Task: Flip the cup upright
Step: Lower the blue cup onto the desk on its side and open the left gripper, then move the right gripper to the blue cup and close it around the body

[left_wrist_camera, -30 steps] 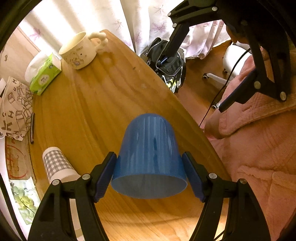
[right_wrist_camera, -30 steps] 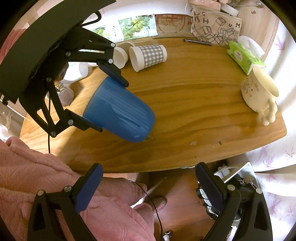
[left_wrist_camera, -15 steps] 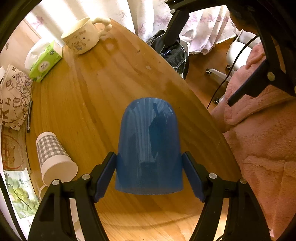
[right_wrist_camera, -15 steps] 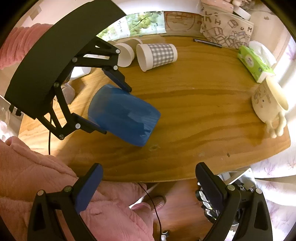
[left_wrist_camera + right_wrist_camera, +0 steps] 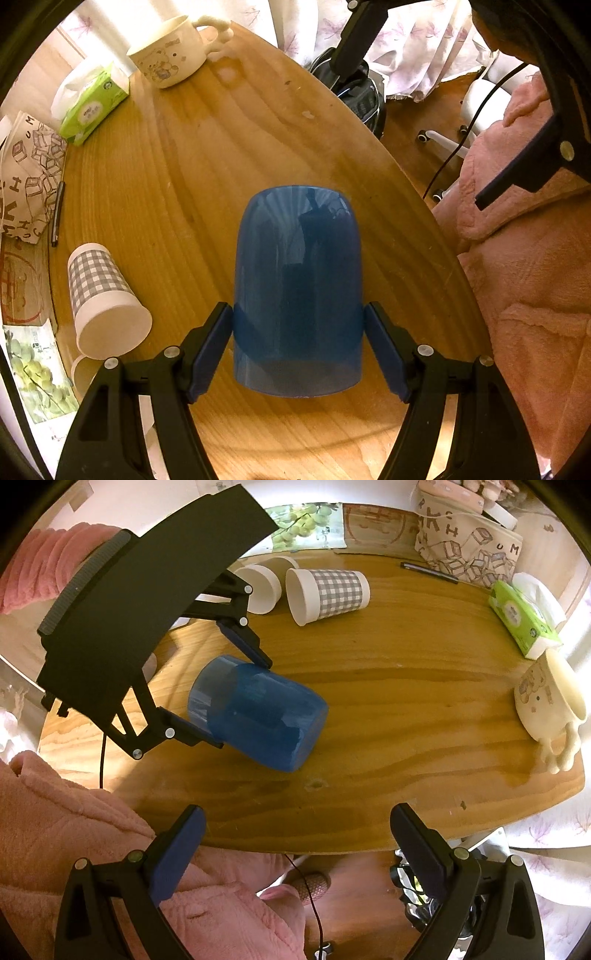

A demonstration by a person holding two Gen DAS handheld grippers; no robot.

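Observation:
A blue plastic cup is held between the pads of my left gripper, which is shut on it near its rim. In the right wrist view the blue cup hangs tilted over the wooden table, its closed base pointing right and down, its mouth toward the left gripper. My right gripper is open and empty, over the table's near edge.
A checked paper cup lies on its side at the back with white cups beside it. A cream mug, a green tissue box, a printed pouch and a pen sit to the right. Pink robe below.
The left gripper has turned the blue cup and lifted it, so its mouth no longer faces the left camera. The right gripper has drawn back a little.

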